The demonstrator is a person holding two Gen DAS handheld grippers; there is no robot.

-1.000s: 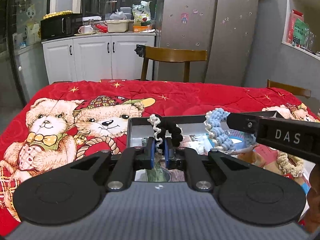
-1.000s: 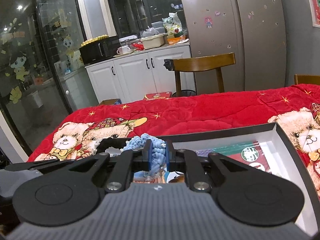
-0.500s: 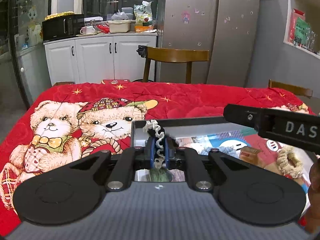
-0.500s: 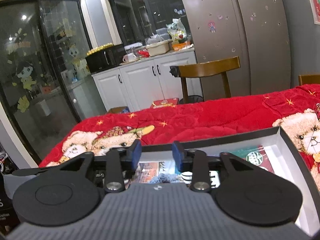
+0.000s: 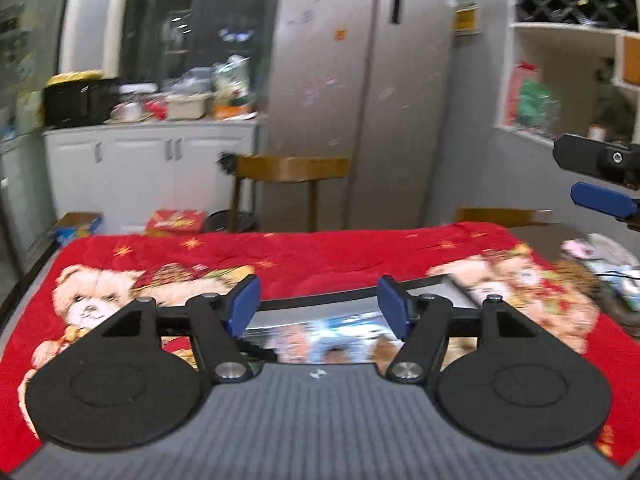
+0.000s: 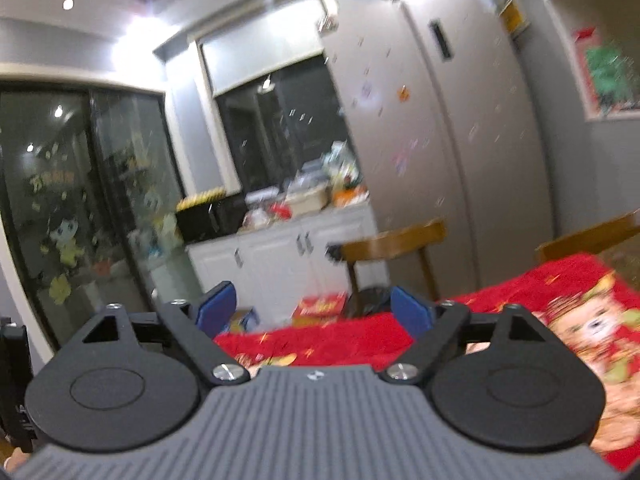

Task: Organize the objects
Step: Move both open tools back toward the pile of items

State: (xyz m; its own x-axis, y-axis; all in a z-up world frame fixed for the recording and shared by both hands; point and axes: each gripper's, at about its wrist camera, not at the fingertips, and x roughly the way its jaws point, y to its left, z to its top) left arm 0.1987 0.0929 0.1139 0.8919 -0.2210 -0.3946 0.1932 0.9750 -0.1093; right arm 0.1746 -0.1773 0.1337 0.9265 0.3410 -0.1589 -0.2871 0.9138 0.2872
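Note:
My left gripper (image 5: 318, 306) is open and empty, raised above the near edge of the grey box (image 5: 424, 283) on the red bear blanket (image 5: 320, 256). The box's printed contents (image 5: 320, 340) show blurred between the blue pads; I cannot make out the hair ties. My right gripper (image 6: 314, 312) is open and empty, lifted high and tilted up toward the room; the box is out of its view. The right gripper's finger also shows in the left wrist view (image 5: 600, 176), raised at the far right.
A wooden chair (image 5: 290, 184) stands behind the table, with the fridge (image 5: 360, 92) and white cabinets (image 5: 148, 168) beyond. A second chair (image 5: 500, 214) is at the table's right side. Loose items (image 5: 600, 252) lie past the blanket's right edge.
Both grippers have opened and lifted away from the box. The left let go of the black-and-white hair tie, the right of the blue one. Both views have swung upward.

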